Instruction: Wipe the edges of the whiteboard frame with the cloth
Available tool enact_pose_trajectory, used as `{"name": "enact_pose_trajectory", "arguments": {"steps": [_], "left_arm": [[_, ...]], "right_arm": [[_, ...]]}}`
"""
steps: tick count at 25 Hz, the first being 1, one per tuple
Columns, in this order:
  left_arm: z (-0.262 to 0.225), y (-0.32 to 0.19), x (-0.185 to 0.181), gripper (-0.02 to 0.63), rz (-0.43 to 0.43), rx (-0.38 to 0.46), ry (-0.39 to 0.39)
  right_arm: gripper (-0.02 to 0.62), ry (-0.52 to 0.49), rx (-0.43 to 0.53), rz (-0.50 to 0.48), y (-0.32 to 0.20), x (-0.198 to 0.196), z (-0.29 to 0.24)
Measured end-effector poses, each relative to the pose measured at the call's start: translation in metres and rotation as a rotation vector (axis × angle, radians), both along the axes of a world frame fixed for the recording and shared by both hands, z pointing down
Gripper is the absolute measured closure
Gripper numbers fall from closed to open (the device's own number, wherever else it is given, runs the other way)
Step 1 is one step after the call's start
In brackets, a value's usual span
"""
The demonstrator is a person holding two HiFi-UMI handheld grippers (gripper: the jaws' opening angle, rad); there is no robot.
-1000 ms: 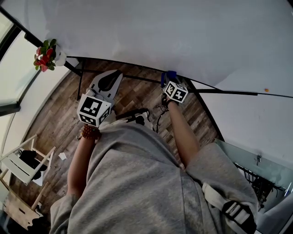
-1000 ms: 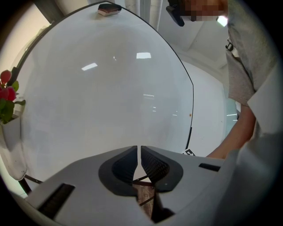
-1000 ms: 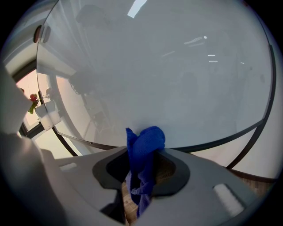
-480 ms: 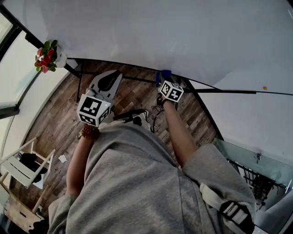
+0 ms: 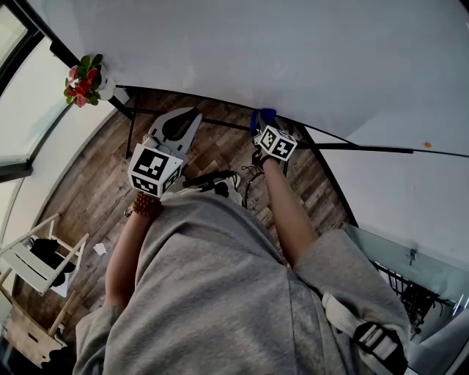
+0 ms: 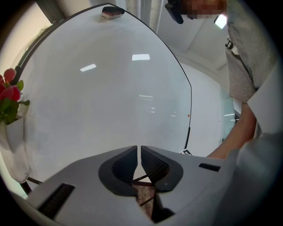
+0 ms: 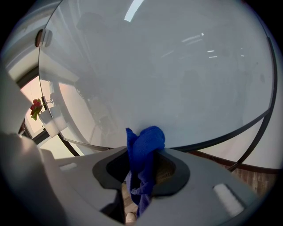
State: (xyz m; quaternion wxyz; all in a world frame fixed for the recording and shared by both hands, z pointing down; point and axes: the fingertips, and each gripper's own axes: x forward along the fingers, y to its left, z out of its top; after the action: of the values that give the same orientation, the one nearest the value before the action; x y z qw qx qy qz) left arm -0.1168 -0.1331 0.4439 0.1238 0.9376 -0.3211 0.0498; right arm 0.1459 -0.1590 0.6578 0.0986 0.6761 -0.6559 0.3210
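A large whiteboard (image 5: 242,51) with a thin black frame (image 5: 220,123) fills the top of the head view. My right gripper (image 5: 262,121) is shut on a blue cloth (image 7: 143,152), and the cloth (image 5: 261,117) presses on the frame's bottom edge (image 7: 208,142). The left gripper (image 5: 183,117) hangs just below that same edge, further left. Its jaws are shut with nothing between them, and its tip (image 6: 139,152) points at the white board face (image 6: 110,88).
A white pot of red flowers (image 5: 86,82) hangs at the board's left edge. An eraser (image 6: 112,12) sits on the frame's top. Board legs (image 5: 129,132) stand on the wooden floor (image 5: 95,190). A white stool (image 5: 33,256) stands lower left. A glass partition (image 5: 410,256) is at right.
The right gripper and the cloth have slid a little to the left along the bottom frame. The left gripper has stayed roughly in place; the view shifted slightly.
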Motion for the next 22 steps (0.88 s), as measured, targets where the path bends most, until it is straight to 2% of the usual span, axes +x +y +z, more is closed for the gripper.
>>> {"name": "enact_pose_trajectory", "arguments": {"steps": [22], "left_arm": [[0.002, 0.002, -0.011, 0.574, -0.009, 0.001, 0.004]], "right_arm": [[0.468, -0.051, -0.009, -0.041, -0.011, -0.042, -0.002]]}}
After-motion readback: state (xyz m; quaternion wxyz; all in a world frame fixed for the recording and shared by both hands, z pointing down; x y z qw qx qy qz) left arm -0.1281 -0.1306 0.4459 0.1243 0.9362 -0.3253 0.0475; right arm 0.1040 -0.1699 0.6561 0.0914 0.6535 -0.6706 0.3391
